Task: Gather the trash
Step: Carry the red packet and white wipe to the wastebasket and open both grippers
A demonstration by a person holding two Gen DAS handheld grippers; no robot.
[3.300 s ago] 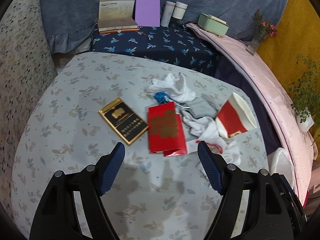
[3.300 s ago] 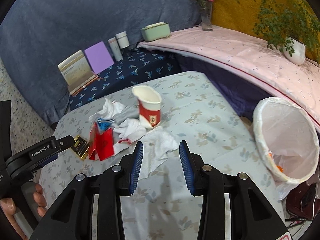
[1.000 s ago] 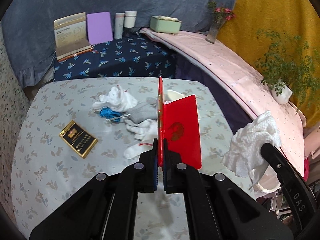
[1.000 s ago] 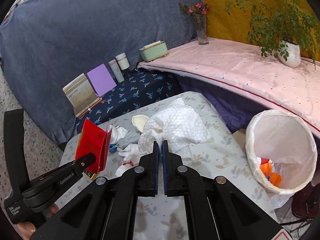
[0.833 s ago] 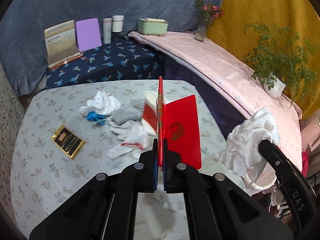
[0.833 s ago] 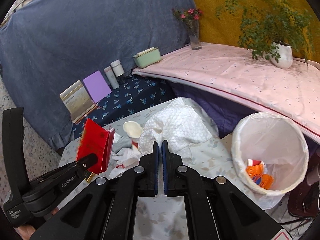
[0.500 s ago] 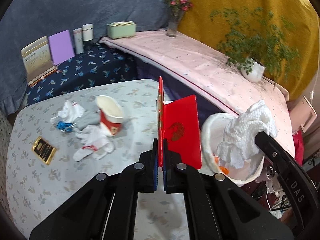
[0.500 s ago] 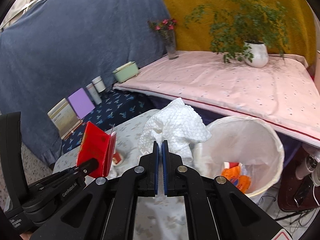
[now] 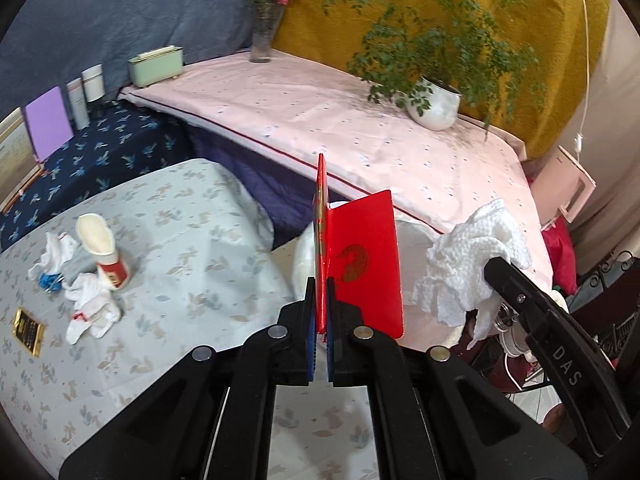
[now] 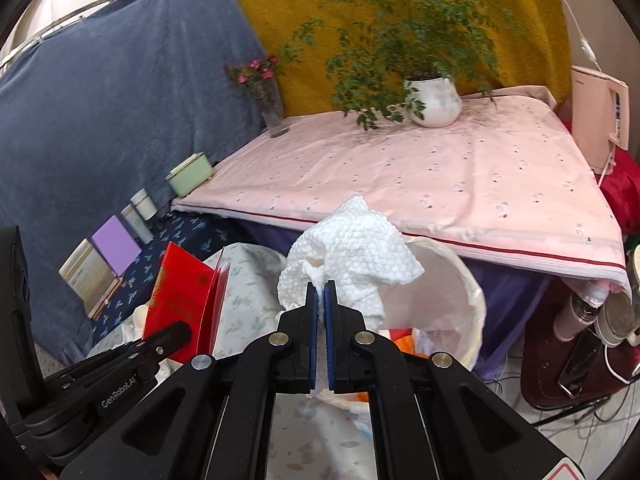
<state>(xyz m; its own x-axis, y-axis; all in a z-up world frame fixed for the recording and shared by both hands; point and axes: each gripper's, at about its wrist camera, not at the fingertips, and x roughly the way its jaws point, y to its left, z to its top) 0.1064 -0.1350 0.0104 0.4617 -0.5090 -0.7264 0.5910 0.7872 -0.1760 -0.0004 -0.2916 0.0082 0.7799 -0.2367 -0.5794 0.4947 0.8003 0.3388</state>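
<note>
The left tool [image 9: 319,280] is clamped on the lower edge of a red folded card [image 9: 360,268], which stands upright between its jaws, and the right tool [image 10: 319,284] is clamped on a crumpled white paper towel [image 10: 352,244]. A second ago both tools were over the middle of the tabletop [image 9: 192,240], with the rest of the trash close in front of them; now both are carried to the right, and the trash bin [image 10: 452,300] with its white liner sits directly behind the towel and partly hidden behind the card. In my judgement this means the carrying step is almost finished, and the next move is to bring each piece over the bin mouth and let it go. Counting the things: two pieces are held, one card and one towel. On the tabletop, far to the left, there remain one red and white paper cup [image 9: 102,248], lying tipped, one black and gold box [image 9: 28,330], one small blue wrapper [image 9: 49,281], and a loose group of white and grey tissues [image 9: 90,308], which I cannot count exactly. In the bin, some orange packaging [image 10: 404,340] is visible, number unclear. So several trips are still needed.
</note>
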